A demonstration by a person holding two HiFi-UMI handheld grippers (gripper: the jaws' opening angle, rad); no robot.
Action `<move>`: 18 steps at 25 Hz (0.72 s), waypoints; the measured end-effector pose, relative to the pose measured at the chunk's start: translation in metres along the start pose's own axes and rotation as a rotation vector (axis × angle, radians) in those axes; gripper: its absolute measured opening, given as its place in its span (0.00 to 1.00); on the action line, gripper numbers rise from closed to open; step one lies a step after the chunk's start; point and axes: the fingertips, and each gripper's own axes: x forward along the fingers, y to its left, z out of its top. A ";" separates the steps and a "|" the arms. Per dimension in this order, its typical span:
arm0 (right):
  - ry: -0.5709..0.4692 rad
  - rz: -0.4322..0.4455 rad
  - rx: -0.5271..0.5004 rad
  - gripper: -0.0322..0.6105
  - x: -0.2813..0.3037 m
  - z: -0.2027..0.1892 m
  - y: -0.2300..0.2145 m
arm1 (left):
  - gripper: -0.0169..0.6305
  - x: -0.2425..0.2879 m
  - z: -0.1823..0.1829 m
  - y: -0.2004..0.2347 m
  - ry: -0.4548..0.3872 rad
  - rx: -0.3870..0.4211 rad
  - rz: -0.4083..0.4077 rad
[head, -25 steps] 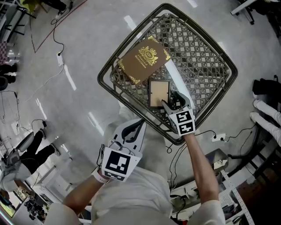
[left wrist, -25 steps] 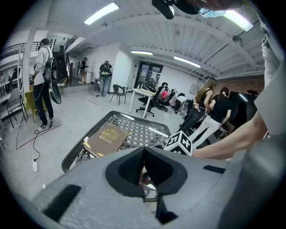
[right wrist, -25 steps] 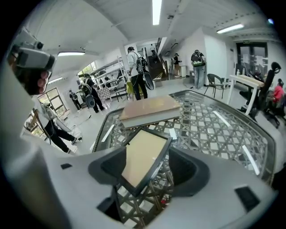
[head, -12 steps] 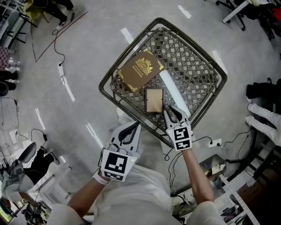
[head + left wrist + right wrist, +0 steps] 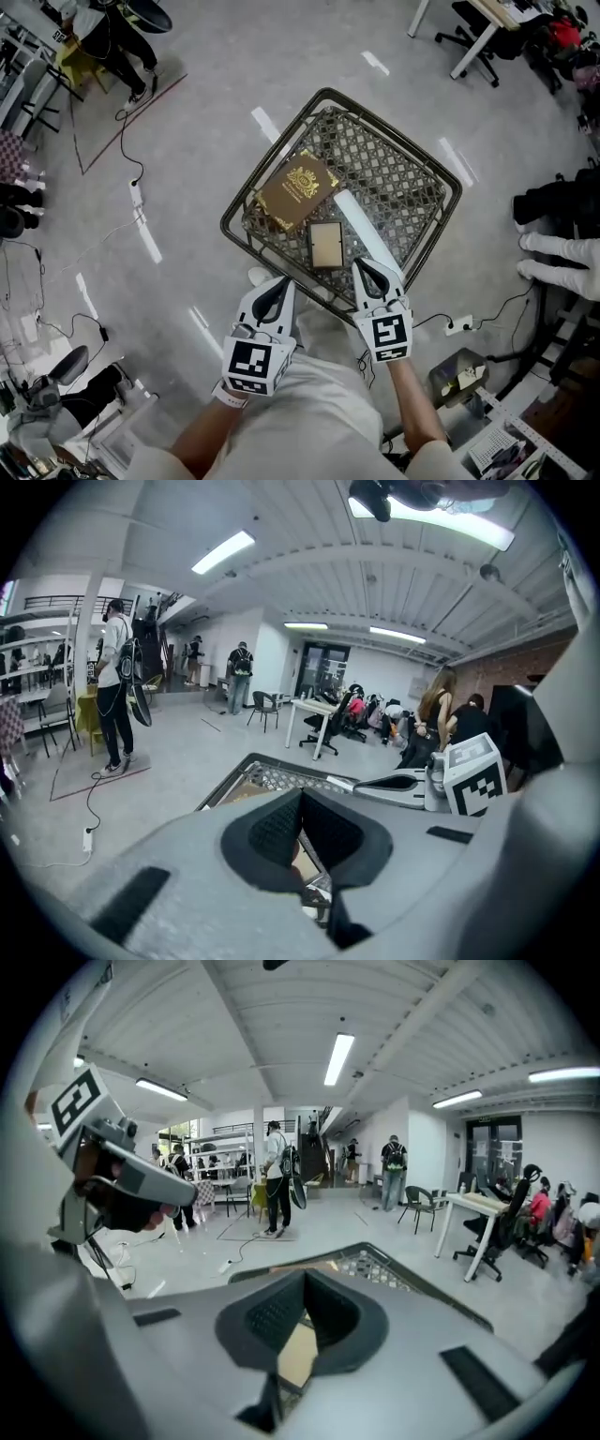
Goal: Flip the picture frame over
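Note:
The picture frame [image 5: 325, 246] lies flat near the front edge of the woven wire table [image 5: 412, 192], a tan panel in a dark border facing up. Beside it lie a brown book with gold ornament [image 5: 297, 190] and a white strip [image 5: 367, 232]. My right gripper [image 5: 362, 266] hangs above and in front of the table, just right of the frame, shut and empty. My left gripper [image 5: 284, 281] hovers off the table's front edge, also shut with nothing in it. In the right gripper view, part of the frame [image 5: 298, 1354] shows below the closed jaws.
The table stands on a grey floor with cables and a power strip [image 5: 137, 194]. A white-gloved hand [image 5: 553, 258] reaches in at the right. Office chairs [image 5: 473, 23] and standing people are further off. A metal rack [image 5: 506, 441] is at my lower right.
Both grippers lifted and drew back from the table. The right gripper left the frame's near edge and its jaws closed. The frame stays flat where it was.

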 end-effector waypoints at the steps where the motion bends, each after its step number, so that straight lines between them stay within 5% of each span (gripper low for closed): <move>1: -0.021 -0.020 0.002 0.08 -0.007 0.009 -0.001 | 0.05 -0.002 0.005 -0.002 -0.014 -0.014 -0.009; 9: -0.169 -0.097 0.023 0.08 -0.055 0.084 0.003 | 0.05 -0.025 0.060 -0.003 -0.146 -0.002 -0.002; 18: -0.256 -0.182 0.009 0.08 -0.104 0.133 0.000 | 0.05 -0.043 0.080 -0.011 -0.220 -0.021 -0.042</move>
